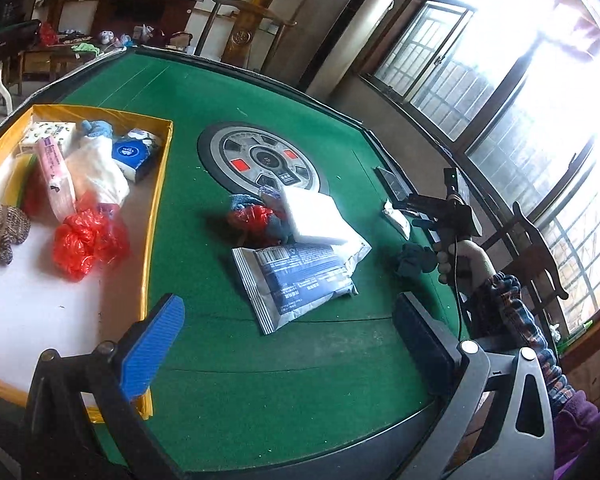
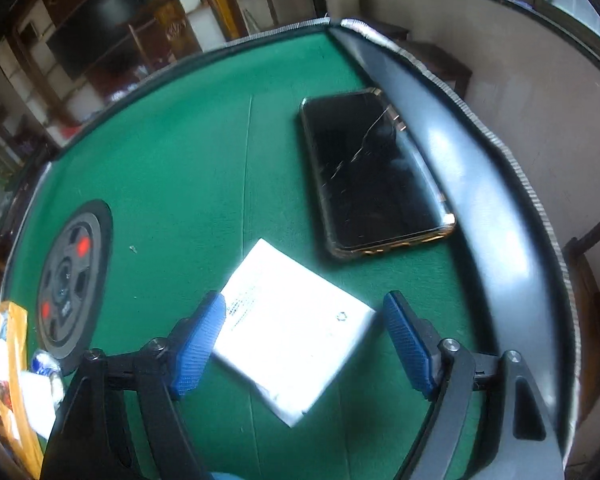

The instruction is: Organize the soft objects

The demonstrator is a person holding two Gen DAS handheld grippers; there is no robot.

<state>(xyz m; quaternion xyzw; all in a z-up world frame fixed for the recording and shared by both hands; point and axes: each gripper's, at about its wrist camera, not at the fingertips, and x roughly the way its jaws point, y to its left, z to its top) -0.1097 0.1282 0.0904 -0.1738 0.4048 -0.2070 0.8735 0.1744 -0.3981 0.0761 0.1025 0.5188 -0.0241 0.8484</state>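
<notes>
In the left wrist view, a yellow-rimmed box [image 1: 156, 216] at the left holds tissue packs, a white cloth, a red plastic bag [image 1: 86, 240] and a knitted item. On the green table lie a silver-blue pouch [image 1: 292, 284], a white pack [image 1: 320, 218], a red bag with blue cloth [image 1: 254, 218] and a dark teal cloth [image 1: 414, 262]. My left gripper [image 1: 288, 340] is open and empty above the table's near edge. In the right wrist view, my right gripper [image 2: 304, 344] is open, its fingers either side of a small white packet [image 2: 296, 332]. It also shows in the left wrist view [image 1: 396, 220].
A black phone with a cracked screen [image 2: 374, 172] lies just beyond the white packet, against the table's padded black rim [image 2: 496, 208]. A round control panel [image 1: 262, 158] sits in the table's middle. Chairs and windows stand beyond the right edge.
</notes>
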